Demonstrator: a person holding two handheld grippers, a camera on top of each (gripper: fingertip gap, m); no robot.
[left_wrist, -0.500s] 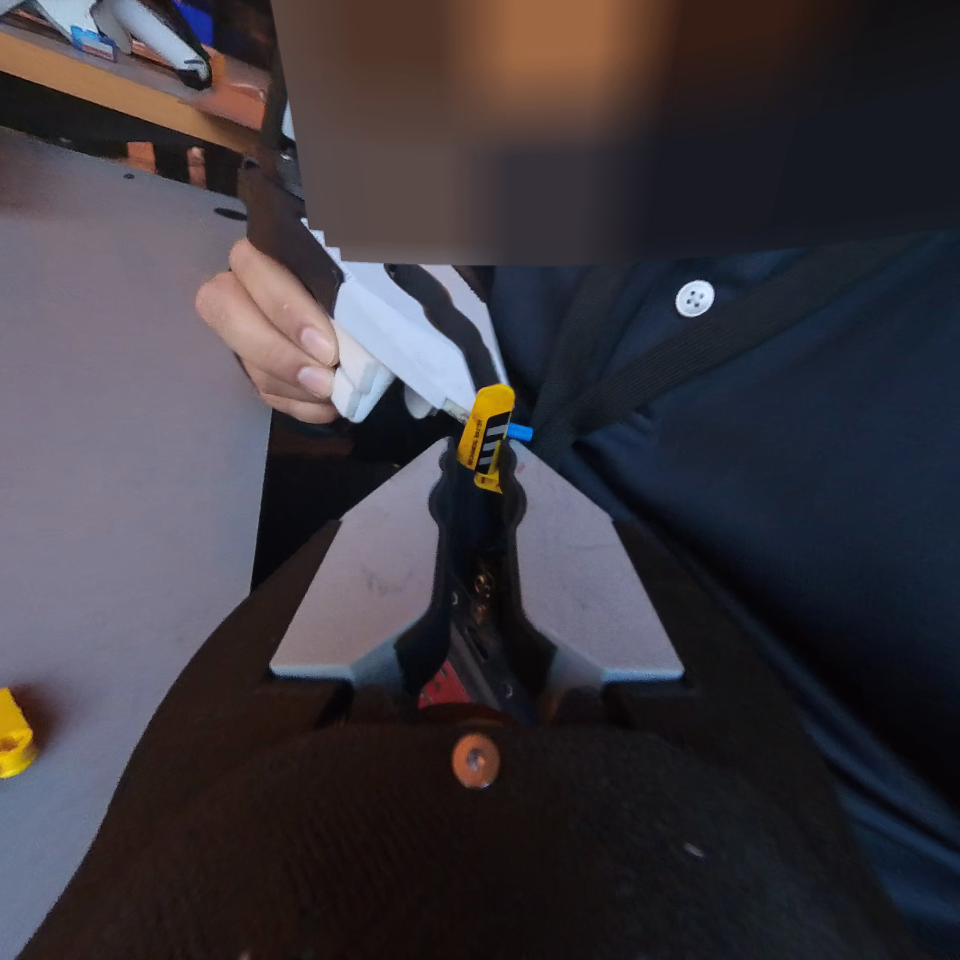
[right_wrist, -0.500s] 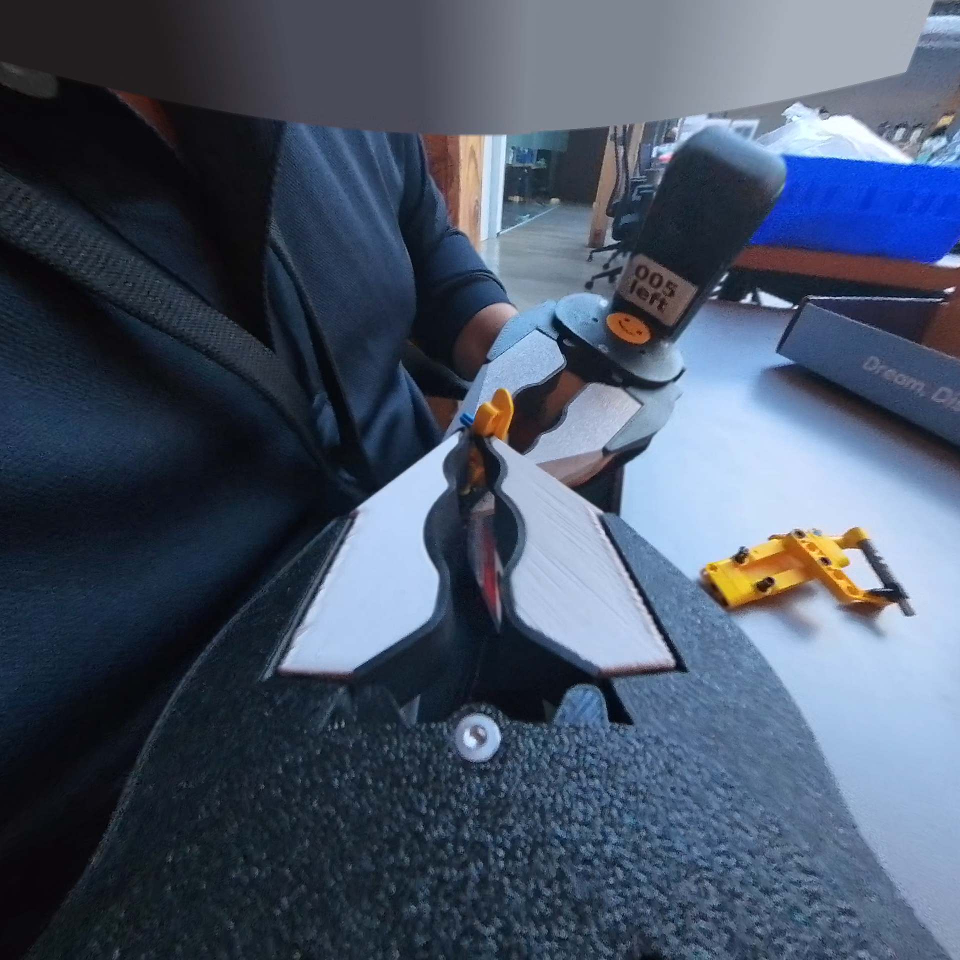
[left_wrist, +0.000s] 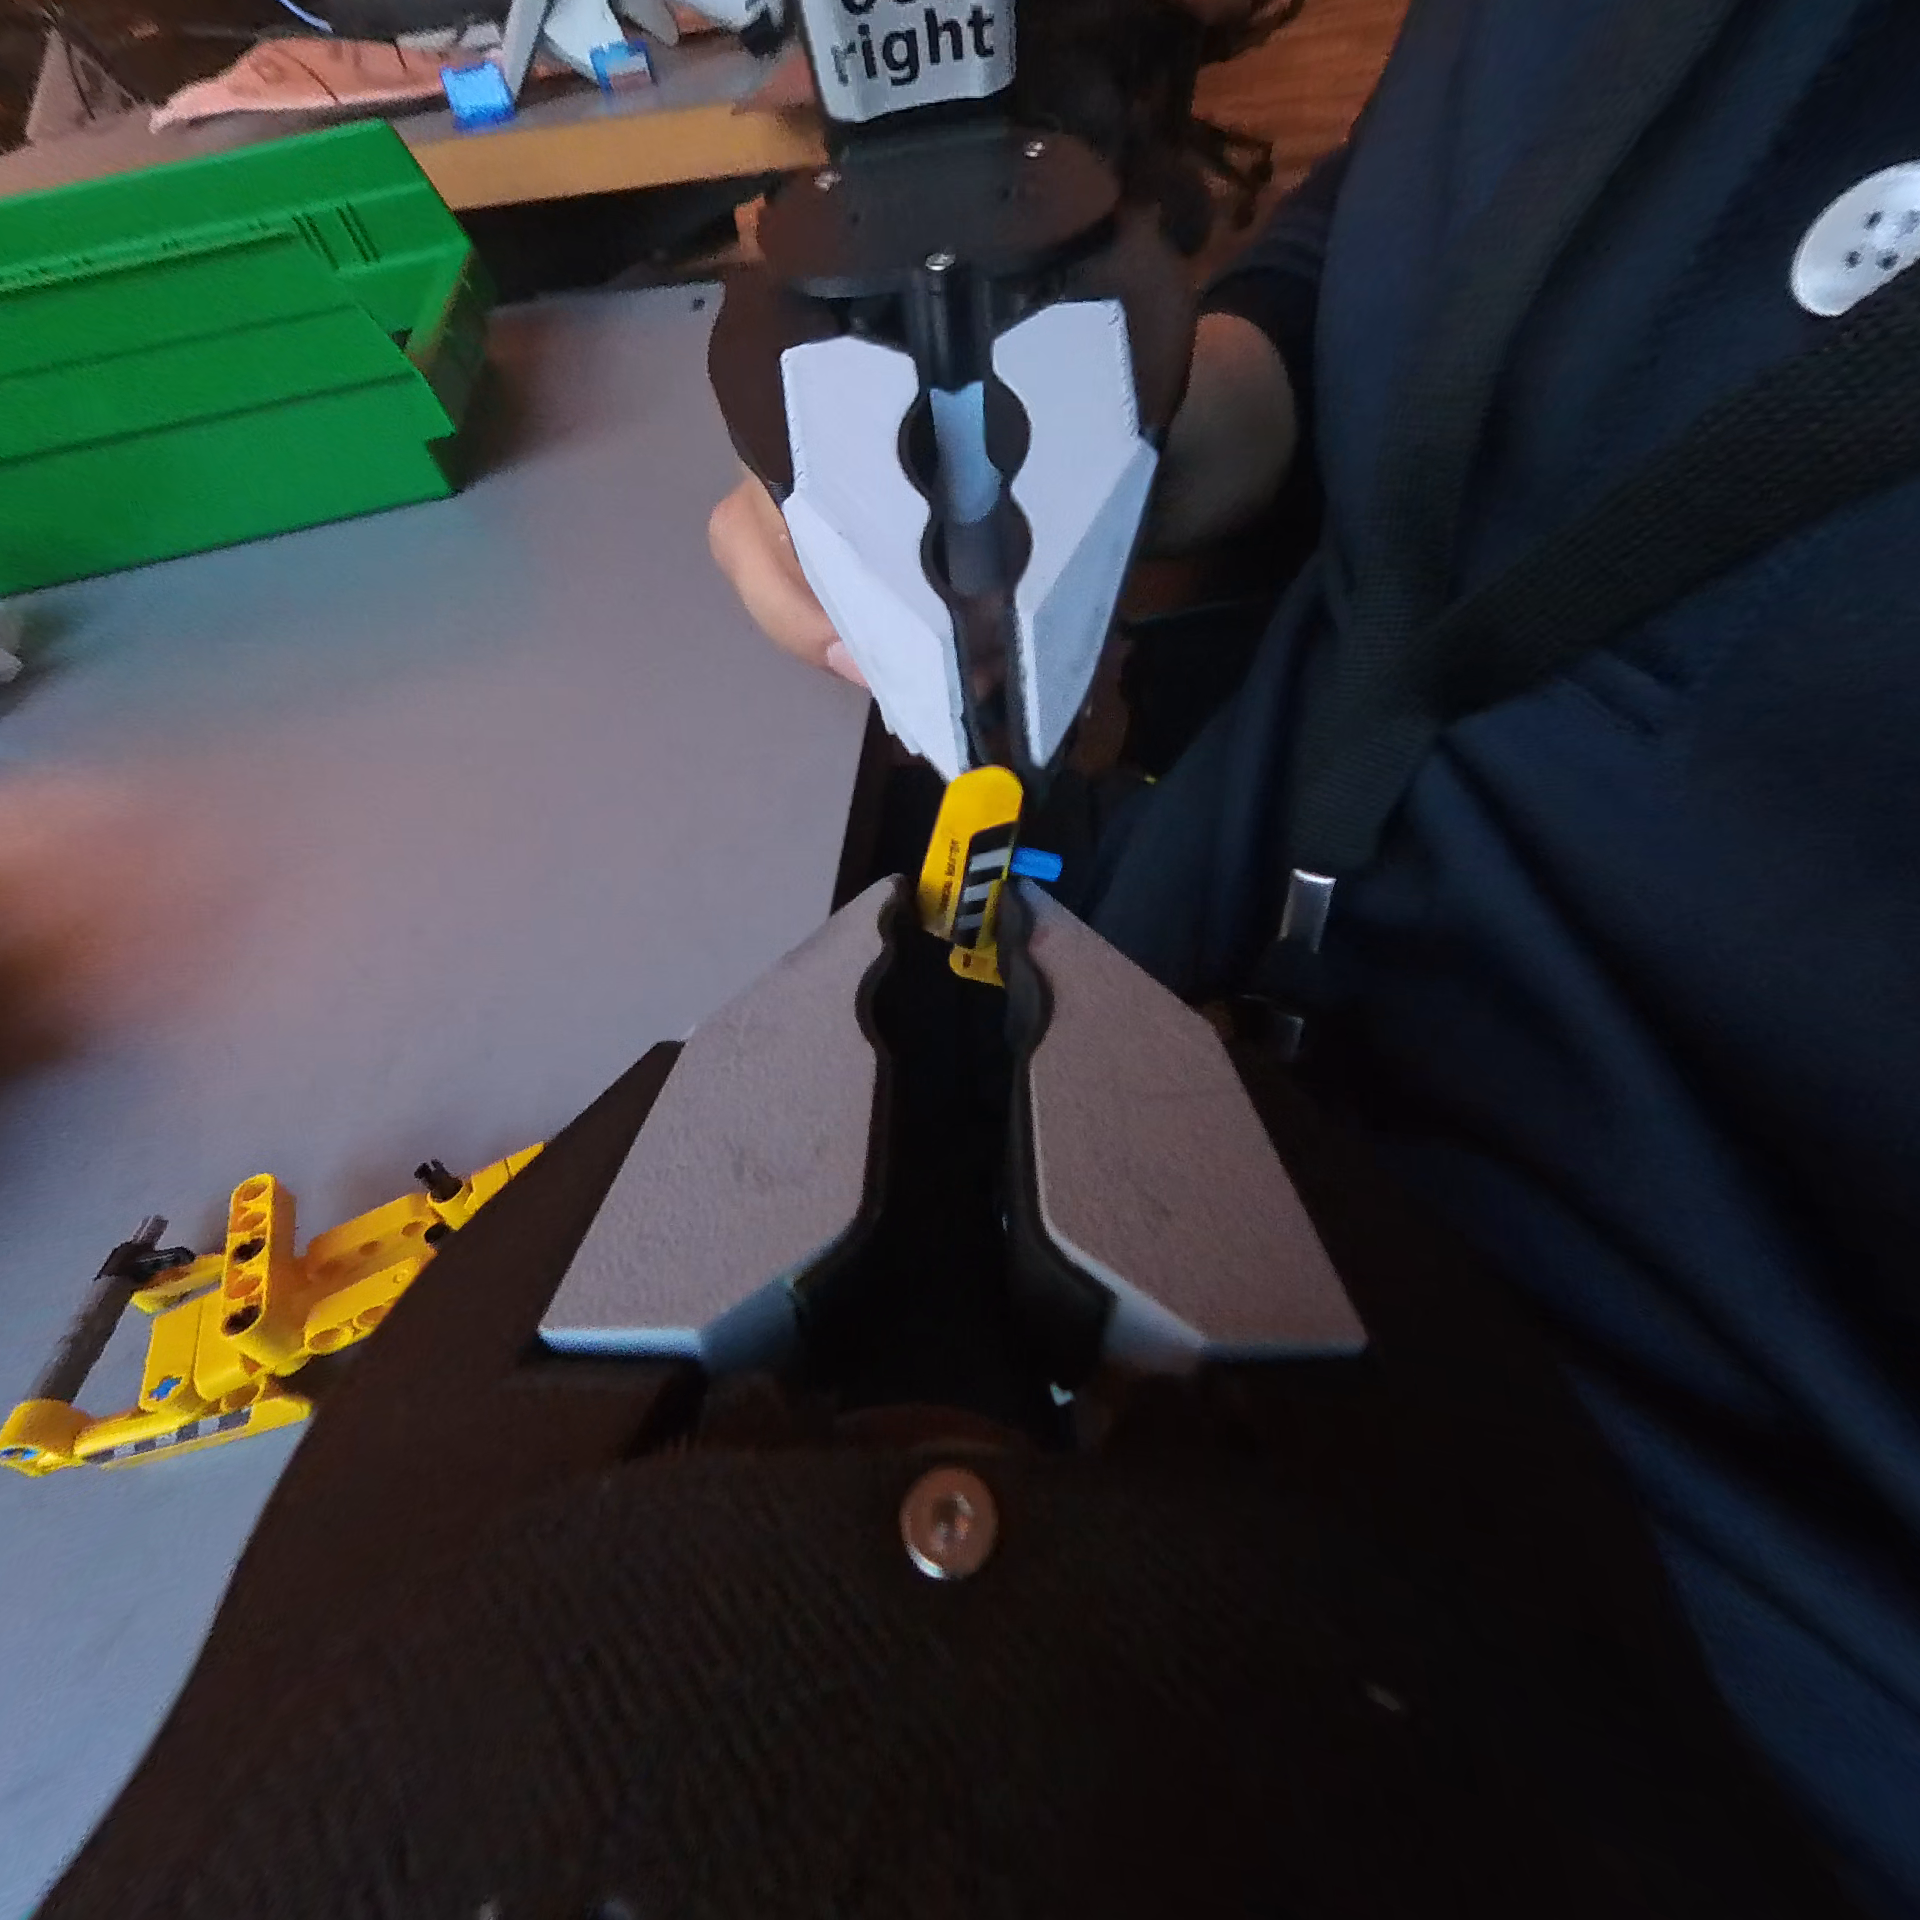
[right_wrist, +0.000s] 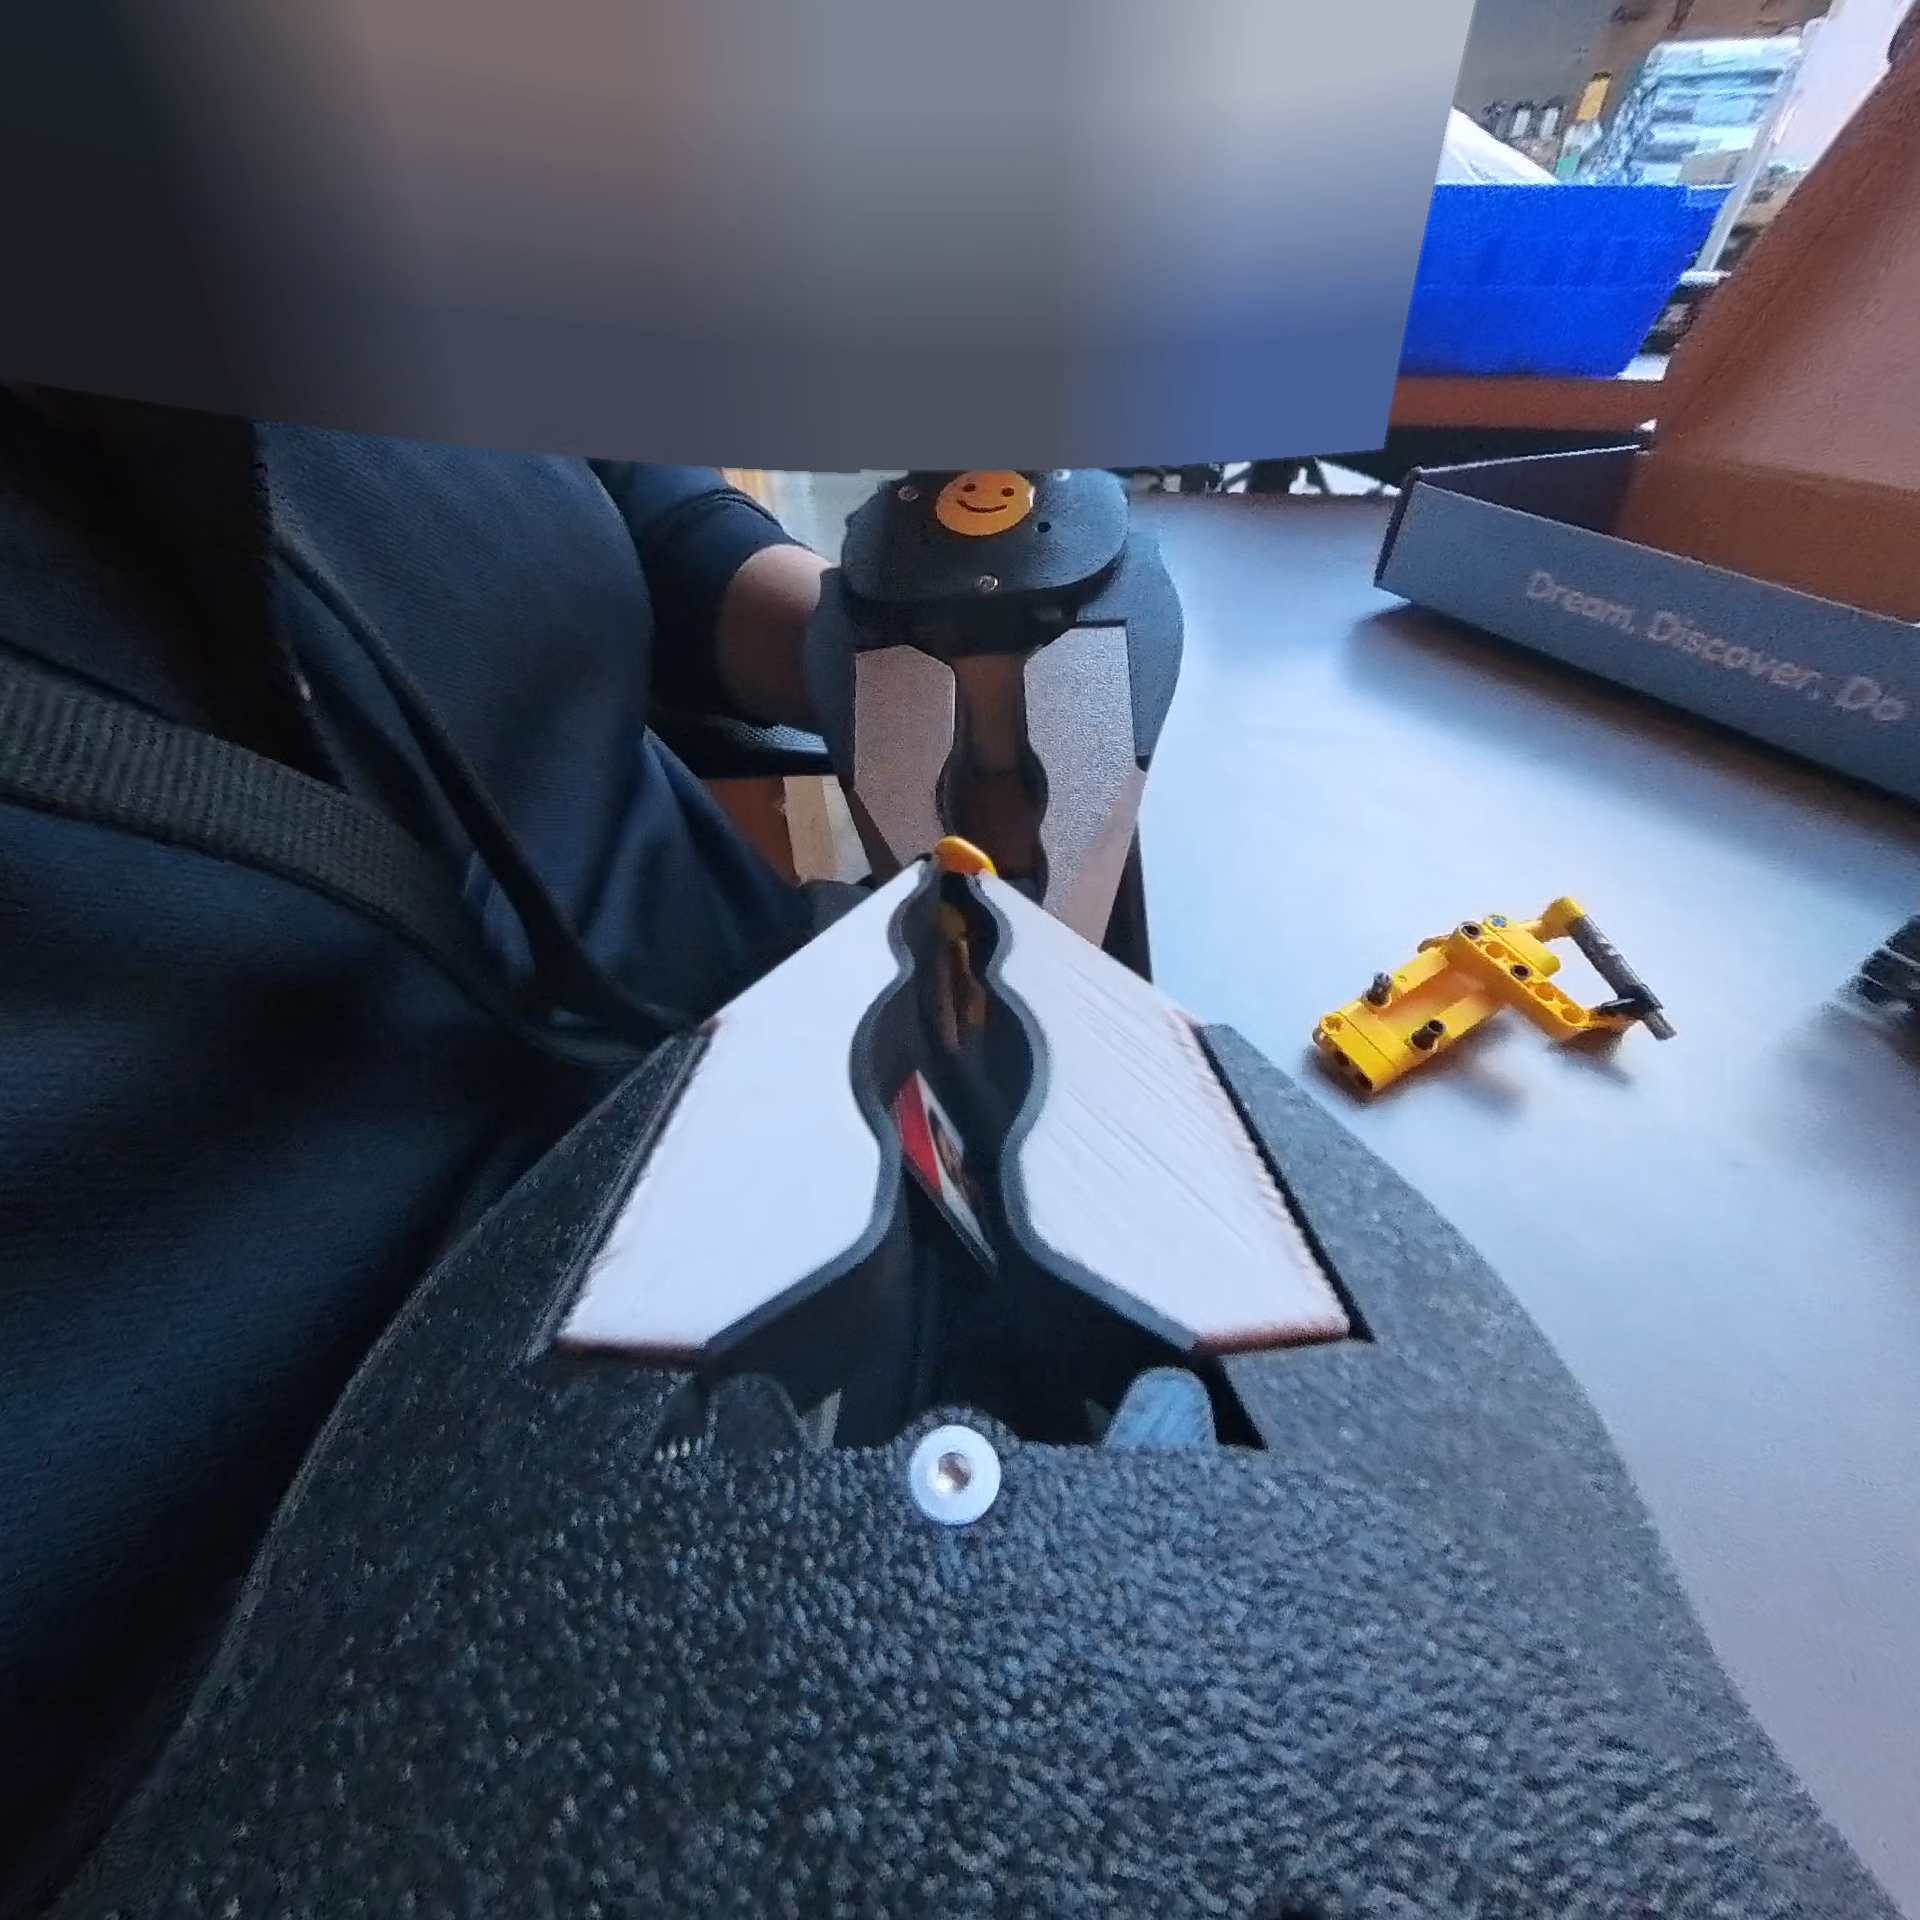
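Between both grippers | yellow striped beam (left_wrist: 975, 873), blue peg | left fingers (left_wrist: 1127, 1122) clamped, right fingers (right_wrist: 748, 1122) clamped

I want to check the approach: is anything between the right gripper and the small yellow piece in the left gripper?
Nothing visible. The tips of the right gripper reach the top of the yellow piece, which the left gripper pinches; a blue pin juts sideways.

Small yellow plastic beam with striped sticker (left_wrist: 975, 875): lower end hidden between gripper fingers. Yellow toy-brick assembly (left_wrist: 223, 1309): partly behind gripper body. Green plastic crate (left_wrist: 208, 343): cut by left edge.
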